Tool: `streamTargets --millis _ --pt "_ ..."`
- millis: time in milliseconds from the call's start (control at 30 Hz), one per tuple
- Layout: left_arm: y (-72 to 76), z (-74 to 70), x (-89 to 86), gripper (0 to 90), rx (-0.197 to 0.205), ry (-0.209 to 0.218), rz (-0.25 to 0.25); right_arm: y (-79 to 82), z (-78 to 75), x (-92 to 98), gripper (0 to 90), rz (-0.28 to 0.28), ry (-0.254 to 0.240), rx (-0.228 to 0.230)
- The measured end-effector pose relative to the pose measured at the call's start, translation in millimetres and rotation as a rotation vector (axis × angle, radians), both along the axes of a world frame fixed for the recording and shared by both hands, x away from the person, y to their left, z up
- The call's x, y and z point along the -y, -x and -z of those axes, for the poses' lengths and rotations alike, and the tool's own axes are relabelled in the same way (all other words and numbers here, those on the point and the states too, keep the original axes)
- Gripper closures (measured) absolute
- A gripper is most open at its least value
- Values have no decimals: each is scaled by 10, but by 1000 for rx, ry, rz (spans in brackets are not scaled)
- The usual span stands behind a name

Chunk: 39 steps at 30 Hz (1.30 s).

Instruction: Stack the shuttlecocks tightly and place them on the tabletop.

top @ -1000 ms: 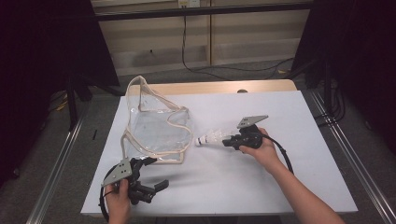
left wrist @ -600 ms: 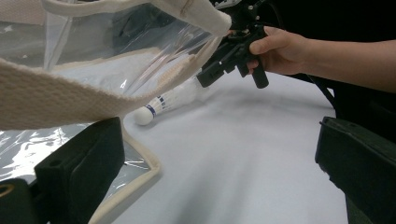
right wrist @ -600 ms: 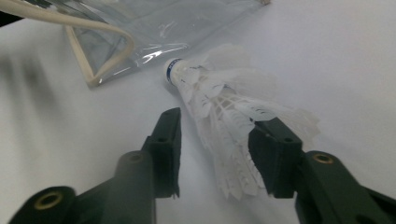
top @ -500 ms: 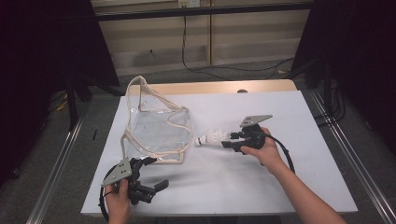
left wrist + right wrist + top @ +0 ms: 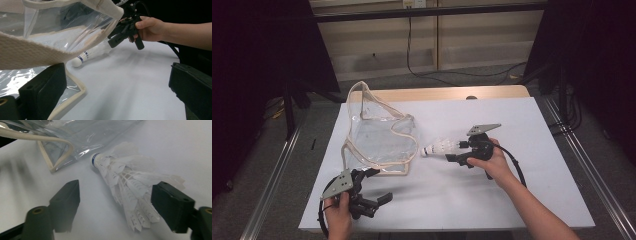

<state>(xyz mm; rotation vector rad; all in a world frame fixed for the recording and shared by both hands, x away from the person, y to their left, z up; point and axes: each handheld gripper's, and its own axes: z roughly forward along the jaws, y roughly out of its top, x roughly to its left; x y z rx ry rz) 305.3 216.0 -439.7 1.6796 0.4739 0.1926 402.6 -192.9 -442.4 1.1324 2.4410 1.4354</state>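
A white shuttlecock [image 5: 439, 148] with a blue band lies on the white table [image 5: 522, 130], cork toward a clear plastic bag [image 5: 379, 135] with cream trim. My right gripper [image 5: 455, 151] is open, and the shuttlecock's feathers [image 5: 130, 187] lie between its wide-apart jaws, close to the right one. My left gripper [image 5: 376, 186] stands open at the bag's near corner, holding nothing. In the left gripper view the bag's cream strap [image 5: 37, 52] hangs just ahead of the gripper [image 5: 117, 85], with the shuttlecock [image 5: 86, 55] and the right gripper [image 5: 125, 27] beyond.
The bag's looped handles [image 5: 362, 100] reach toward the table's far left edge. A wooden strip [image 5: 437, 93] runs along the far edge. Metal rails [image 5: 577, 155] flank both sides, and bare white surface spreads to the right and front.
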Motion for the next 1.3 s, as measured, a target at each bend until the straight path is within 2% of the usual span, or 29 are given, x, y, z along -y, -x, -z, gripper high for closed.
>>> streamTargets --millis 67,300,533,733,1100,1300 --pt "0 1 0 16 -1 -1 0 -7 13 6 181 6 -13 -17" --pt "-1 1 6 16 0 -1 2 -16 27 4 132 15 -38 -30" --pt "-2 2 5 16 0 -3 3 -21 63 -27 76 16 -44 -57" --pt "-2 4 10 16 -3 -2 4 -35 80 -56 78 16 -62 -53" --pt "-2 3 12 16 -2 -4 5 -46 117 -122 86 16 -65 -52" --pt "-3 4 13 16 -2 -3 5 -63 89 -156 88 12 -76 -49"
